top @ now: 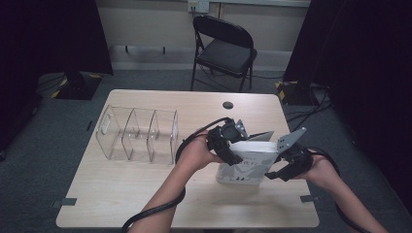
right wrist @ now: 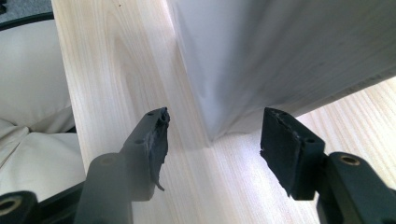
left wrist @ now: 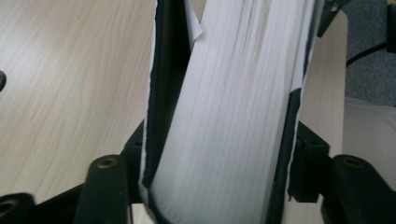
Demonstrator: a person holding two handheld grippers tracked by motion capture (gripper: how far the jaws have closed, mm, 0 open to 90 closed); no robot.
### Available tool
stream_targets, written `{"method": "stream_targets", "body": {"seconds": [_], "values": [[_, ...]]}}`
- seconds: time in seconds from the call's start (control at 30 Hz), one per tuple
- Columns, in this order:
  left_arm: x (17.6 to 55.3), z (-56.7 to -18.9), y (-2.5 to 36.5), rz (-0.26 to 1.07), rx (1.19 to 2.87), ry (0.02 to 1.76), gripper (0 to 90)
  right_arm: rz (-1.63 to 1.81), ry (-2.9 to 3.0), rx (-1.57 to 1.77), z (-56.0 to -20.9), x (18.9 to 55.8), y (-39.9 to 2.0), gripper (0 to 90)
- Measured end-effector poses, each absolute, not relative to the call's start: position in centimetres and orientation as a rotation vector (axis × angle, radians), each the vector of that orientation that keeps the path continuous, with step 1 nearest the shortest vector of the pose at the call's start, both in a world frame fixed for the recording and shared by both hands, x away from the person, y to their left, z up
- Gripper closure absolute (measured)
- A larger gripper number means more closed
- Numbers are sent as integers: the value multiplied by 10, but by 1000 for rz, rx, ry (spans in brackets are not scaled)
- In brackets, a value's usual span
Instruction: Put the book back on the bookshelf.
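A thick white book stands upright on the light wooden table, right of centre, with its front cover facing the person. My left gripper holds its left end. In the left gripper view the page block of the book runs up between the two black jaws, which press on both covers, so my left gripper is shut on it. My right gripper sits at the book's lower right corner. In the right gripper view my right gripper is open, and the corner of the book stands just beyond the fingertips, untouched.
A clear plastic organiser with upright dividers lies on the table to the left of the book. A small dark disc sits near the far edge. A black folding chair stands behind the table. Cables trail from both grippers.
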State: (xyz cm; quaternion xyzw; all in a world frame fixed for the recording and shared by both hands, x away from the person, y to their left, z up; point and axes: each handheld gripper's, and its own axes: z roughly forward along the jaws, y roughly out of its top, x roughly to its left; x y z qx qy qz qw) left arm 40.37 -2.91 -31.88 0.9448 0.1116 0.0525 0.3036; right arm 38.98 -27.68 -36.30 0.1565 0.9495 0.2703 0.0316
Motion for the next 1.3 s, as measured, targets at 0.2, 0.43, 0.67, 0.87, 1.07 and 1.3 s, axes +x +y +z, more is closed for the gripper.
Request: {"method": "stream_targets", "body": {"seconds": [0.2,0.43,0.67,0.87,1.07,1.3], "values": [[398,-315,-28,127,2528,317,511,817,2918,502,-367,389,-280,387],[399,-313,-28,115,2555,377,526,820,2889,519,-373,388,-286,351],[393,-311,-22,128,2570,430,528,844,2873,566,-390,387,-291,326],[391,-311,-8,133,2575,481,529,862,2854,623,-405,386,-287,292],[390,-310,1,144,2589,502,529,869,2815,654,-418,385,-278,258],[389,-310,7,144,2577,532,528,901,2753,774,-436,389,-274,196]]}}
